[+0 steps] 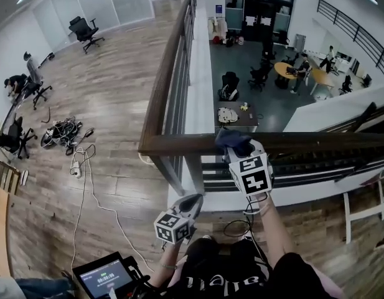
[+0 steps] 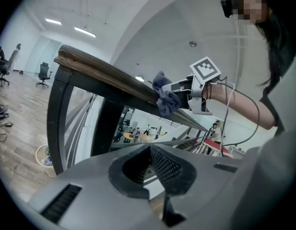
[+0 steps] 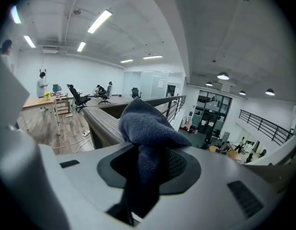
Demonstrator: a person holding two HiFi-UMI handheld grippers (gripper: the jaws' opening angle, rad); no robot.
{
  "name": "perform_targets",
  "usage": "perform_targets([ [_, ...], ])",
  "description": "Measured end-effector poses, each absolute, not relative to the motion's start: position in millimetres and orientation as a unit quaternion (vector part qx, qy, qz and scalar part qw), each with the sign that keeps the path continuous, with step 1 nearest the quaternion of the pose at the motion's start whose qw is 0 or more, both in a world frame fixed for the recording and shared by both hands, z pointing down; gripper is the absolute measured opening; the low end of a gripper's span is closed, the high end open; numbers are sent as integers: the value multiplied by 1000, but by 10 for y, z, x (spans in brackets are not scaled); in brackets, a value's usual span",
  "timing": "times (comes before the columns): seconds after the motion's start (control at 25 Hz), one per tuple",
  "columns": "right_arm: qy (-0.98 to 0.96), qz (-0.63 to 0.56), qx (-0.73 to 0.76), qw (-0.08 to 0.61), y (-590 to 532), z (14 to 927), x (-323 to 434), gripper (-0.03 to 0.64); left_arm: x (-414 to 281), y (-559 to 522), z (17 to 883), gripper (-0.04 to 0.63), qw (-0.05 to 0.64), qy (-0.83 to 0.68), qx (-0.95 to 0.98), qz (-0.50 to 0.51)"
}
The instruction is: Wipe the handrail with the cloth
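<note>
A brown wooden handrail (image 1: 316,143) runs left to right in front of me and turns at a corner (image 1: 148,145) into a second rail that leads away. In the head view my right gripper (image 1: 237,149) is shut on a dark blue cloth (image 1: 233,140), which rests on top of the rail just right of the corner. The right gripper view shows the cloth (image 3: 147,128) bunched between the jaws, with the handrail (image 3: 100,124) just beyond. My left gripper (image 1: 193,199) hangs lower, below the rail, shut and holding nothing. From below, its view takes in the handrail (image 2: 104,73) and the cloth (image 2: 165,98).
Dark balusters (image 1: 177,114) stand under the rail, and beyond it is a drop to a lower floor with desks (image 1: 285,70). Cables (image 1: 64,132) and office chairs (image 1: 86,31) lie on the wood floor at left. A tablet (image 1: 104,276) sits near my left side.
</note>
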State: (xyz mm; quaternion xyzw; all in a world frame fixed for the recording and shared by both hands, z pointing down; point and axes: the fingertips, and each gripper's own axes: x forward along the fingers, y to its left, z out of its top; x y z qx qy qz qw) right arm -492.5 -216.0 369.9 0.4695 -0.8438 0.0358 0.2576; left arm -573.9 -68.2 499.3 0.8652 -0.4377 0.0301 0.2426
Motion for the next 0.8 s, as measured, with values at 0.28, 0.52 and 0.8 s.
perform_targets([
  [0.28, -834, 79, 491, 238, -2268, 3672, -3959, 109, -5065, -904, 4877, 2, 241, -413, 877, 36],
  [0.52, -833, 99, 498, 218, -2380, 3721, -2950, 109, -4229, -1121, 4984, 2, 244, -403, 881, 36],
  [0.8, -836, 116, 498, 200, -2508, 3603, -2001, 109, -3335, -1309, 4942, 2, 246, -395, 884, 41],
])
